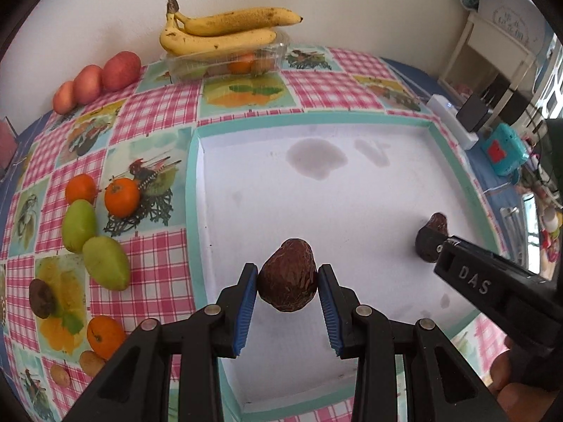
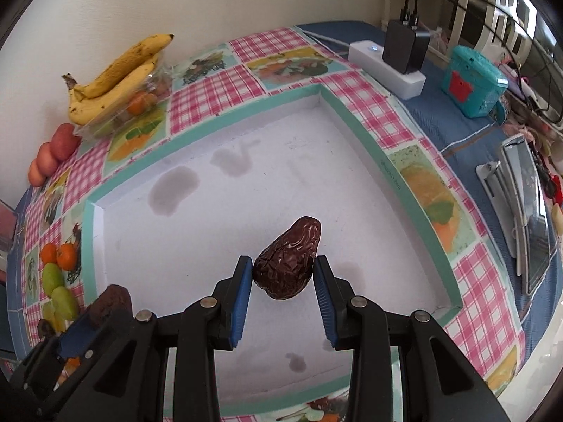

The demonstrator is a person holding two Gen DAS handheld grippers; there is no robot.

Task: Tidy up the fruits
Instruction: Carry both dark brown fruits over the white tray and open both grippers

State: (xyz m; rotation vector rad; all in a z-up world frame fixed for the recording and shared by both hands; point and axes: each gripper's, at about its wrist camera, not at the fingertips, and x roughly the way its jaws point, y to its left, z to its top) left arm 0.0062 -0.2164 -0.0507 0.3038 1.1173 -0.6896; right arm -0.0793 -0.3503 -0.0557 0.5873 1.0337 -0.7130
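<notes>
A: Where are your avocados?

B: Left avocado (image 1: 286, 276) is clamped in your left tongs (image 1: 286, 293), right avocado (image 2: 286, 260) in your right tongs (image 2: 283, 281), narrow end pointing away. Both hang over the white tray (image 1: 316, 197), right tongs nearer its right rim.

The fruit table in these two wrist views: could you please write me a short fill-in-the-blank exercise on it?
1. Each gripper, left gripper and right gripper, holds a dark wrinkled ____.
2. Both are held over the white ____ with a teal rim.
3. The bananas lie on a clear plastic ____.
4. The bananas number ____.

Missing words: avocado; tray; container; two
</notes>
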